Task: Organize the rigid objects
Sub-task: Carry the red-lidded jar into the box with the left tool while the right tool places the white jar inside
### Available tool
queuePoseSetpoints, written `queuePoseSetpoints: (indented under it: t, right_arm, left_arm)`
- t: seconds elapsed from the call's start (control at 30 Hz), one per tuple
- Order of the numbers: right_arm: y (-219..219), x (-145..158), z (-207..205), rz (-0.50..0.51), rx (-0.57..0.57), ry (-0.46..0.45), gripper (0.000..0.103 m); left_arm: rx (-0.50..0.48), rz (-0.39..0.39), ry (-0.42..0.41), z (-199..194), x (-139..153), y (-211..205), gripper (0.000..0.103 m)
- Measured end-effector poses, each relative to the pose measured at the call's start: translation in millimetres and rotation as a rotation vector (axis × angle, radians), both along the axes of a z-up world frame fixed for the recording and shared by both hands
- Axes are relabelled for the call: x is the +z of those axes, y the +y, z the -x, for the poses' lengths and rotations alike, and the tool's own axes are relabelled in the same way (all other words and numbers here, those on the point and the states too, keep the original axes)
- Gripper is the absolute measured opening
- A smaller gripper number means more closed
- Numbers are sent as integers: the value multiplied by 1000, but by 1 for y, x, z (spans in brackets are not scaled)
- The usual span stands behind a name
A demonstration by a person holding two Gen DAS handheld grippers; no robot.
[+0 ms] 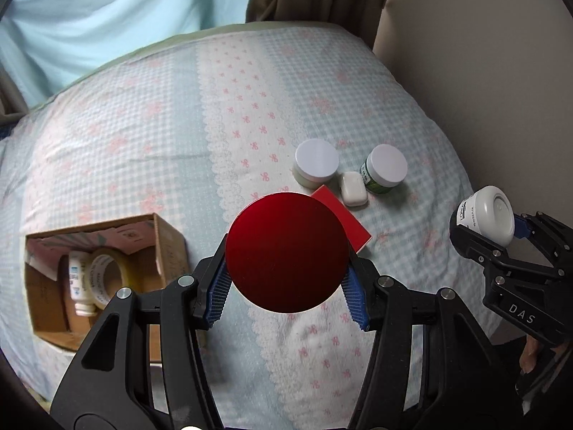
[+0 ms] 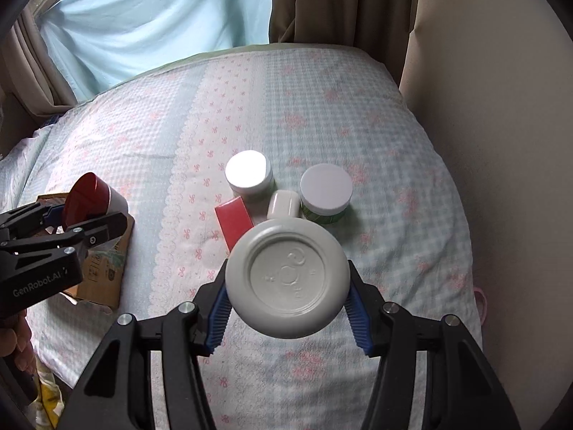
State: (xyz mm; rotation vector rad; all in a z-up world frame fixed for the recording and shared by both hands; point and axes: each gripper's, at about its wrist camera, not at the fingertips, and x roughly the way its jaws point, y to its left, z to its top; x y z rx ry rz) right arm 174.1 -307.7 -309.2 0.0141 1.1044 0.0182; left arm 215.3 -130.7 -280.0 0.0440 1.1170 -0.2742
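Observation:
My left gripper point(image 1: 286, 283) is shut on a red-lidded jar point(image 1: 286, 252), held above the bed; it also shows in the right wrist view point(image 2: 89, 200). My right gripper point(image 2: 288, 304) is shut on a white round jar point(image 2: 288, 279), seen in the left wrist view point(image 1: 489, 220) at the far right. On the bed lie two white-lidded jars point(image 1: 317, 165) point(image 1: 385, 172), a small white case point(image 1: 354, 189) and a red flat box point(image 1: 352, 225). An open cardboard box point(image 1: 100, 272) at the left holds a tape roll point(image 1: 107, 276) and a bottle point(image 1: 80, 283).
The bed point(image 1: 143, 143) has a checked cover with pink bows. A beige wall point(image 2: 501, 143) stands on the right, brown curtains point(image 2: 340, 3) and a light blue sheet point(image 2: 161, 18) behind.

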Motion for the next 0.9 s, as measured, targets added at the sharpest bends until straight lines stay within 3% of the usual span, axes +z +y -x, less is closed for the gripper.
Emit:
queuePoseSetpoints:
  t: [0.17, 0.3, 0.63, 0.9]
  right_arm:
    - [19, 54, 7, -12, 34, -20, 52]
    - [45, 83, 13, -35, 69, -22, 52]
    - [150, 129, 27, -94, 99, -38, 52]
    - [239, 130, 28, -145, 78, -15, 52]
  left_arm:
    - [68, 23, -32, 19, 59, 44, 51]
    - [102, 40, -59, 36, 83, 84, 51]
    - [164, 38, -17, 75, 82, 219, 51]
    - [165, 37, 30, 78, 63, 316, 51]
